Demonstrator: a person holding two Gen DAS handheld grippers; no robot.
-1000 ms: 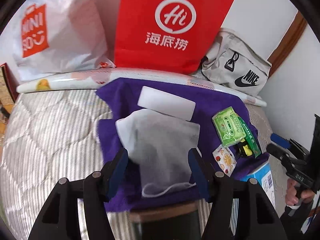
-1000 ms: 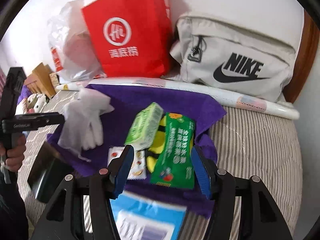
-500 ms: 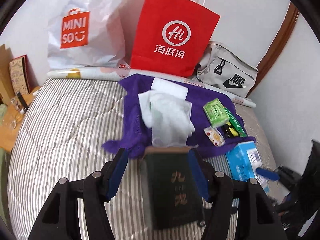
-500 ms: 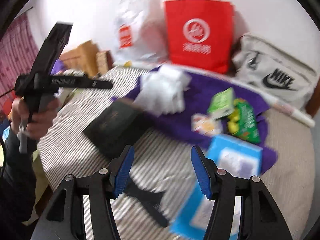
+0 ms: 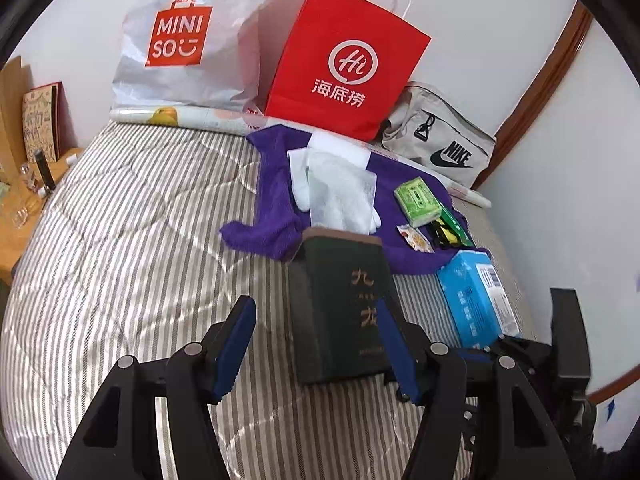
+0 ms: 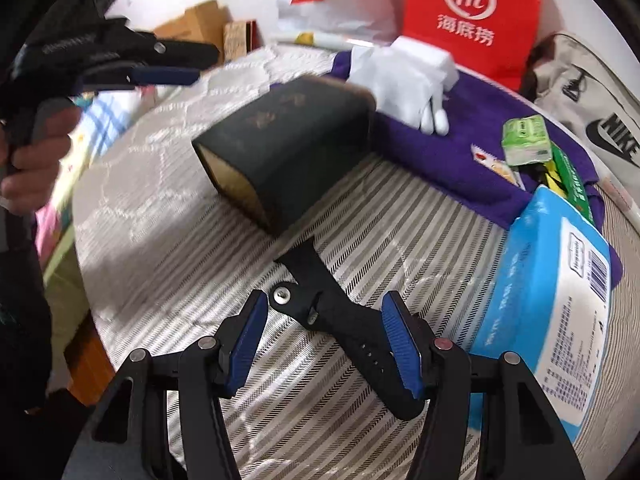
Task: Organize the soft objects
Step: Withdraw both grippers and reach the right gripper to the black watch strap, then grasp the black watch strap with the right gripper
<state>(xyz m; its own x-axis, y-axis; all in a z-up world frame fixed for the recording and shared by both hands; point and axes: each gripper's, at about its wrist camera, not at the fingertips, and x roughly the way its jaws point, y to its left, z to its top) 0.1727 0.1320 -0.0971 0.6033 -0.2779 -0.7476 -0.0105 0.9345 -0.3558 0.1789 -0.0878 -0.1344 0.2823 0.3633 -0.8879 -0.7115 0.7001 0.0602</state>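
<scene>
Judging by the layout, the sorting looks partly done: white gloves [image 5: 340, 196] and small packets [image 5: 418, 201] lie gathered on the purple towel [image 5: 276, 188], well ahead of both tongs, while the blue tissue pack [image 6: 560, 300] just right of the right tongs [image 6: 324, 346] is only partly on it. Both tongs are spread wide and hold nothing; the left tongs [image 5: 316, 344] hover over the near end of a dark box [image 5: 340, 304], whether touching I cannot tell.

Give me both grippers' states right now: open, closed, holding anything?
Left gripper: jaws open, holding nothing, above the dark green box.
Right gripper: jaws open, holding nothing, over the black strap.
</scene>
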